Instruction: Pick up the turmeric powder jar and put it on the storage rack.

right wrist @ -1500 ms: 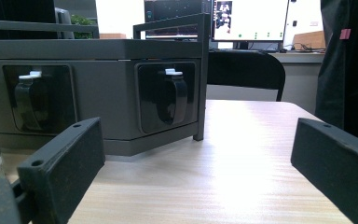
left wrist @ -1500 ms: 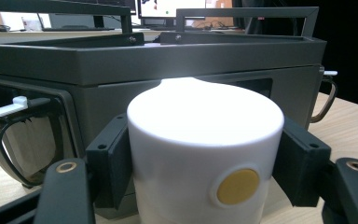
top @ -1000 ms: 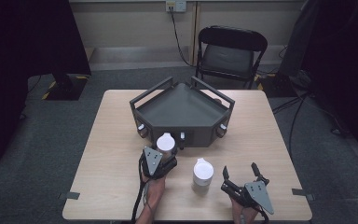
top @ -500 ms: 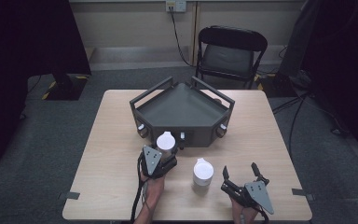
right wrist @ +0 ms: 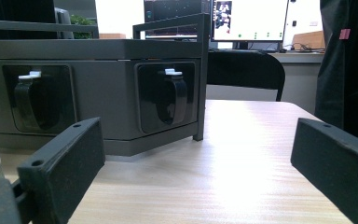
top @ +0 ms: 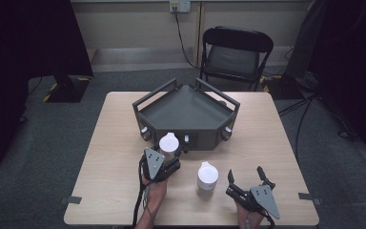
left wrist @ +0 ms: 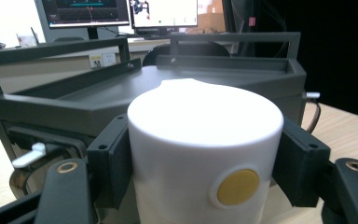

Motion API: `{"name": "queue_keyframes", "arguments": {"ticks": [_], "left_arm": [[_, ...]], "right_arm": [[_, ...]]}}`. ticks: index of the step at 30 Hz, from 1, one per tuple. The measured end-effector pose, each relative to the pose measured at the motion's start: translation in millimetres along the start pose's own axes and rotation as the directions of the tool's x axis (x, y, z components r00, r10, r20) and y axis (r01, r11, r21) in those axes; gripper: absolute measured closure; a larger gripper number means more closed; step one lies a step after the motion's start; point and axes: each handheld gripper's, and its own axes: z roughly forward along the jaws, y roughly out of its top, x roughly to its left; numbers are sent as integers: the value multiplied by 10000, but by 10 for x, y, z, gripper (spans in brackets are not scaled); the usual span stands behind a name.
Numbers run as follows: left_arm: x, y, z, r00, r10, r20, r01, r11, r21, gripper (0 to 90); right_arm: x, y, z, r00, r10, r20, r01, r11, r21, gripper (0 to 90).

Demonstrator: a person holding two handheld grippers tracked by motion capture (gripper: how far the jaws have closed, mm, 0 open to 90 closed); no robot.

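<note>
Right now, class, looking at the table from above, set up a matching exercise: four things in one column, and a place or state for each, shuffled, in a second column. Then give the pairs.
Things:
1. left gripper
2. right gripper
3. second white cup
4. folding chair

Places or states:
A. stands free on the table between the two hands
B. behind the table's far edge
C. jaws apart, nothing between them
D. closed on a white cup in front of the grey tray

Pairs: 1-D, 2-C, 3-A, 4-B
</note>
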Motion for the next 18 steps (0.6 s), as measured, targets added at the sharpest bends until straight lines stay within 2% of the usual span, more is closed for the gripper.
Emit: {"name": "queue_keyframes", "arguments": {"ticks": [7, 11, 18], "left_arm": [[35, 119, -29, 9998, 64, 186, -61, 9999, -154, 308], [39, 191, -46, 9988, 408, 252, -403, 9989, -223, 308], [105, 288, -75, 9980, 424, 472, -409, 9986, -324, 309]], "right_arm": [[2, 1, 1, 10000, 3, 12, -3, 10000, 8, 12], [2, 2, 1, 10000, 1, 11, -1, 10000, 9, 12], [3, 0, 0, 10000, 2, 20, -2, 10000, 2, 12]]}}
